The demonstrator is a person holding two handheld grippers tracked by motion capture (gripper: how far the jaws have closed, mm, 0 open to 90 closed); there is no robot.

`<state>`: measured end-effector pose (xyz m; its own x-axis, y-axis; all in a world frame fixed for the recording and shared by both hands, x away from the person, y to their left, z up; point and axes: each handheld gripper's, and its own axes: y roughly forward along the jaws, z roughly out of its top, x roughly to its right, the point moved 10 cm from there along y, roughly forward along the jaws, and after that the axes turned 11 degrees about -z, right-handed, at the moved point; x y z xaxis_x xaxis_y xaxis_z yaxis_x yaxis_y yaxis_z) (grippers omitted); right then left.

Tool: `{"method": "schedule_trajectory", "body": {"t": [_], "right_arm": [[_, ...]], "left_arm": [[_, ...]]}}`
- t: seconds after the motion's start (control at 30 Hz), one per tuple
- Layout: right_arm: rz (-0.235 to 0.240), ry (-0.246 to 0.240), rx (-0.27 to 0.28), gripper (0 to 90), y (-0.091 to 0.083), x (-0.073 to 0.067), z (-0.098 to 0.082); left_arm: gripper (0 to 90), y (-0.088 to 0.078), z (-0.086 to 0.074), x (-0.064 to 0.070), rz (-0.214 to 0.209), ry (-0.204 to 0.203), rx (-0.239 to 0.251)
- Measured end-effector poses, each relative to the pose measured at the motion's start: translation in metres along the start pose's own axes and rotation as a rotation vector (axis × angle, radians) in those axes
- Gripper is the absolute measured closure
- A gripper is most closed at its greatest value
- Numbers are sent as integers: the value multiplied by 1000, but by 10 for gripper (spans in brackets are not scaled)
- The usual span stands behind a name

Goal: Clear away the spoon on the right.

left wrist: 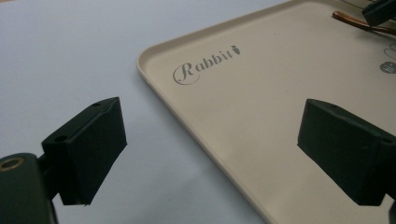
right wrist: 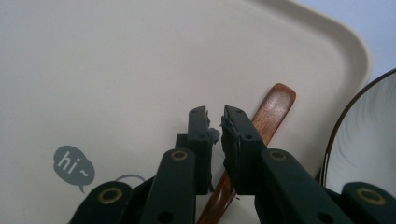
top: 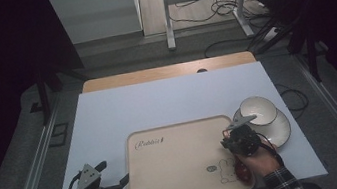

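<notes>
On tray [right wrist: 140, 60], wooden spoon [right wrist: 271, 112] lies lengthwise under right claw [right wrist: 215, 122].

The beige tray [left wrist: 261, 116] carries the word "Rabbit" in grey script near one corner; a small grey speech bubble [right wrist: 74, 167] on it says "hi~".

Tray [top: 177, 169] centre bare; bowl [top: 258, 110] crowds right rim.

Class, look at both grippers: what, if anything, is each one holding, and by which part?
The left gripper is open over the tray edge and holds nothing. The right gripper is nearly shut above a wooden spoon; whether it grips the handle cannot be told.
</notes>
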<state>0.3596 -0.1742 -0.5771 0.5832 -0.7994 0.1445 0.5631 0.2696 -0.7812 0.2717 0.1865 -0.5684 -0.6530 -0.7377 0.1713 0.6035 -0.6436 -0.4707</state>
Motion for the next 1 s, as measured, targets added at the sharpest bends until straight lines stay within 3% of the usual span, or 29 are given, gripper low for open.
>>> {"method": "schedule_trajectory", "body": {"t": [0.5, 1.0], "right_arm": [[-2, 1, 47, 674, -4, 1, 8], [-1, 15, 89, 486, -7, 5, 15]], "left_arm": [[74, -1, 0, 1, -7, 9, 6], [72, -1, 1, 1, -12, 8, 12]]}}
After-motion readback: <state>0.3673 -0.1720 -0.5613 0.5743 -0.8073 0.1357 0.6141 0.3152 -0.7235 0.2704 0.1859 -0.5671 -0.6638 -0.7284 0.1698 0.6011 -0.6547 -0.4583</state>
